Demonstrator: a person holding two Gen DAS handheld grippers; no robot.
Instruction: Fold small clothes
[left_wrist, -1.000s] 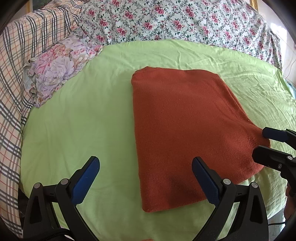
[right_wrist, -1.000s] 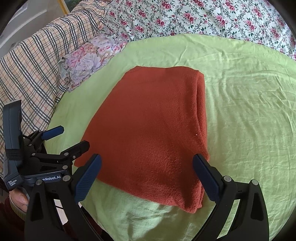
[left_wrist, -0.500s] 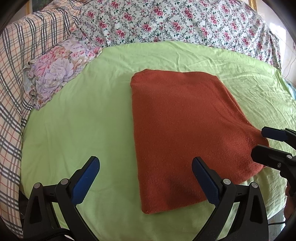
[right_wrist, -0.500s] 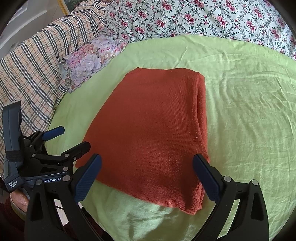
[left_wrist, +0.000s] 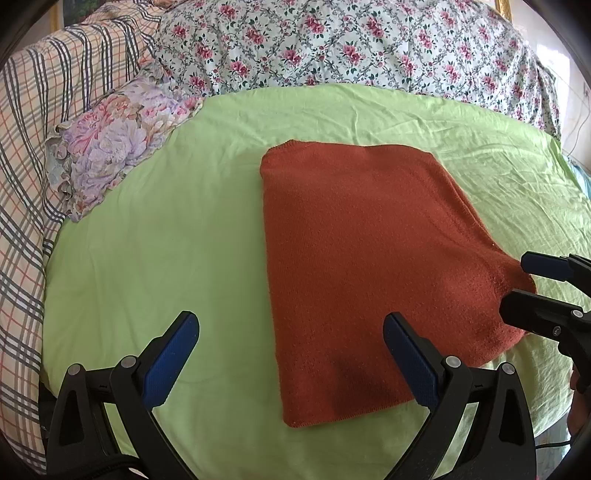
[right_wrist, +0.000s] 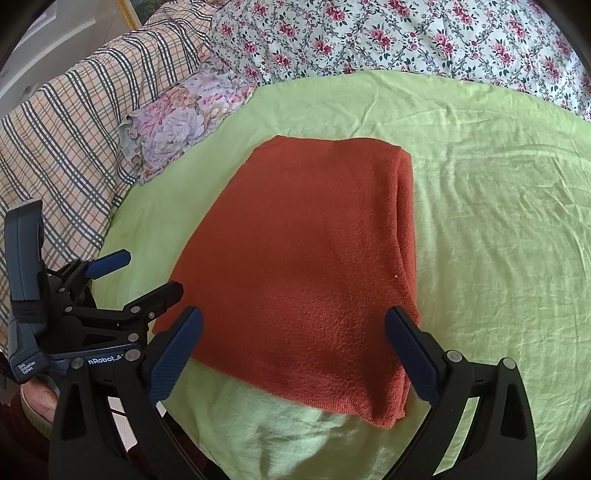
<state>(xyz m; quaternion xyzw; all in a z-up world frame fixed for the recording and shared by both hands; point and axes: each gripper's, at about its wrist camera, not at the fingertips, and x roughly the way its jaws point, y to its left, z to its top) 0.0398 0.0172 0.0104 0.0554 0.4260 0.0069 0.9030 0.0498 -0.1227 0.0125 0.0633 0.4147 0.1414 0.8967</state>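
Resting folded on the green bedsheet, the rust-red knit garment has barely shifted. Both the left gripper and right gripper are kept spread, nothing grasped; another fold seems pending.

Left wrist view: looks forward and down between its own fingers over the bed, fairly near; folded orange garment ahead of the right finger. Right wrist view: same forward-down facing, similarly near, garment between and ahead of its fingers. Shared: garment, green sheet, floral pillow, and each view shows the other gripper at its edge.
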